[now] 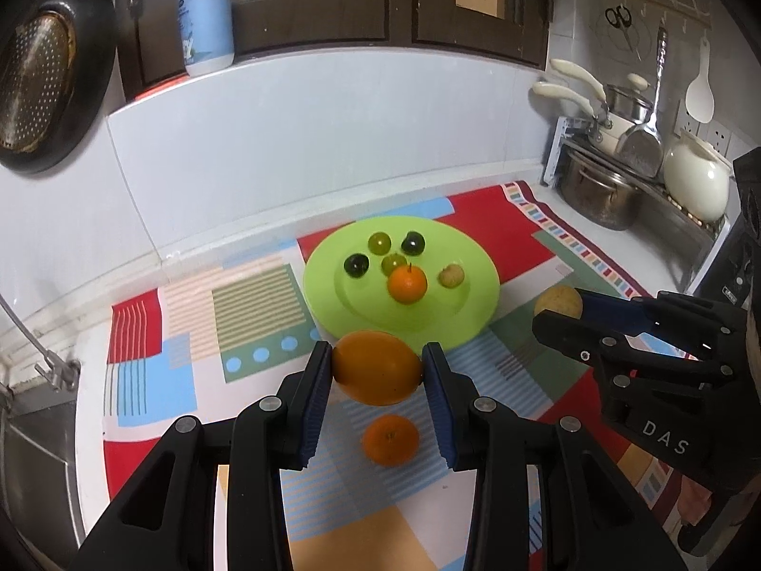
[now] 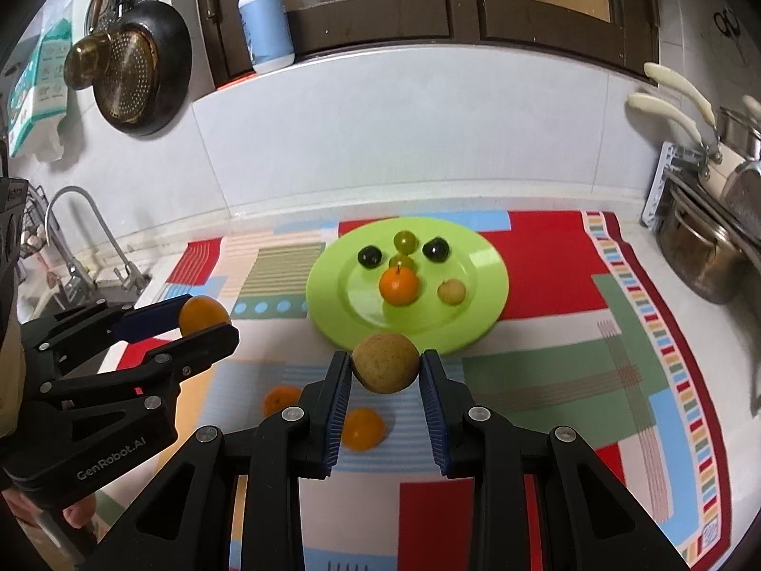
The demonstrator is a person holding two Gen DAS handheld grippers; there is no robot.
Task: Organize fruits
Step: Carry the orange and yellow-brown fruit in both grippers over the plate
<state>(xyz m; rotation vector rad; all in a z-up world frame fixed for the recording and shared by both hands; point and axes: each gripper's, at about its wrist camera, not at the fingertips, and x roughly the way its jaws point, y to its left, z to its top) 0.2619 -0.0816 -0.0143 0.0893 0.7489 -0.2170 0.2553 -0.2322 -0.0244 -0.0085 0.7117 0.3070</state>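
My left gripper (image 1: 375, 371) is shut on a large orange (image 1: 375, 369), held above the patterned cloth just in front of the green plate (image 1: 471, 314). My right gripper (image 2: 385, 366) is shut on a round tan fruit (image 2: 385, 361), also lifted near the plate's (image 2: 480, 285) front rim. On the plate lie a small orange (image 2: 398, 285), two green grapes, two dark grapes and a small tan fruit (image 2: 451, 291). Two small oranges (image 2: 280, 399) (image 2: 364, 428) rest on the cloth below the grippers. Each wrist view shows the other gripper (image 1: 557, 307) (image 2: 209, 319) beside it, still gripping its fruit.
The colourful patterned cloth (image 2: 547, 247) covers the counter. A rack of pots and pans (image 1: 604, 190) stands at the right, with a white teapot (image 1: 697, 181). A sink faucet (image 2: 71, 233) is on the left. A pump bottle (image 2: 264, 24) sits on the ledge behind.
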